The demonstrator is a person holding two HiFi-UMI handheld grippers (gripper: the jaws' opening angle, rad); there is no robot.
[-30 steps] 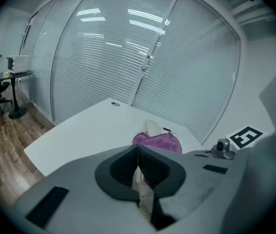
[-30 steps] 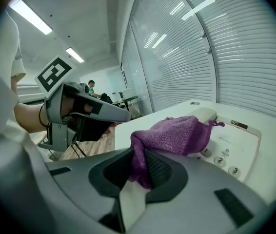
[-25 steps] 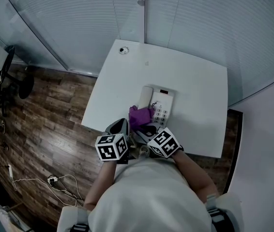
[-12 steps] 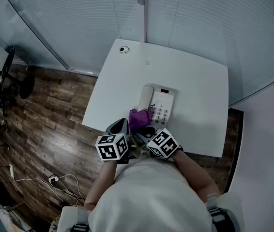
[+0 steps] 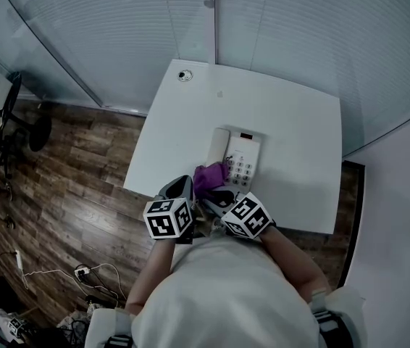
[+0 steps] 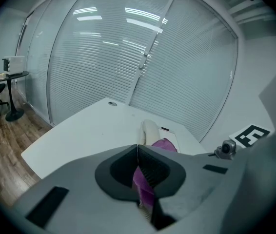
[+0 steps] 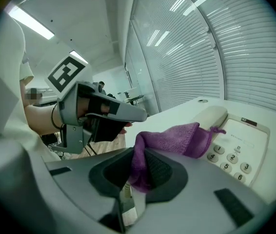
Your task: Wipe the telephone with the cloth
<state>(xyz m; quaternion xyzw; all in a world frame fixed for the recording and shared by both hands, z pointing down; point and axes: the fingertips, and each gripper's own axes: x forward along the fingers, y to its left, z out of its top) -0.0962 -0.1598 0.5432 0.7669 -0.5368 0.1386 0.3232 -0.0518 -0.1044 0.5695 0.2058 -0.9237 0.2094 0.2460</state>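
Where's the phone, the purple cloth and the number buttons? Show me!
telephone [image 5: 245, 146], head view, on its white body just above the keys.
cloth [image 7: 172, 139], right gripper view, on the middle of its purple fold.
number buttons [image 7: 232, 158], right gripper view, on a middle key.

Head view: near end of telephone [image 5: 241, 156] under purple cloth [image 5: 209, 175]; table [image 5: 183, 122] near edge behind the person [image 5: 227, 296].
Left gripper view: left gripper [image 6: 137, 152] body masks most of the telephone.
Right gripper view: right gripper [image 7: 139, 167] body cuts off lower keypad [image 7: 233, 160]; display print [image 7: 249, 122] unreadable.
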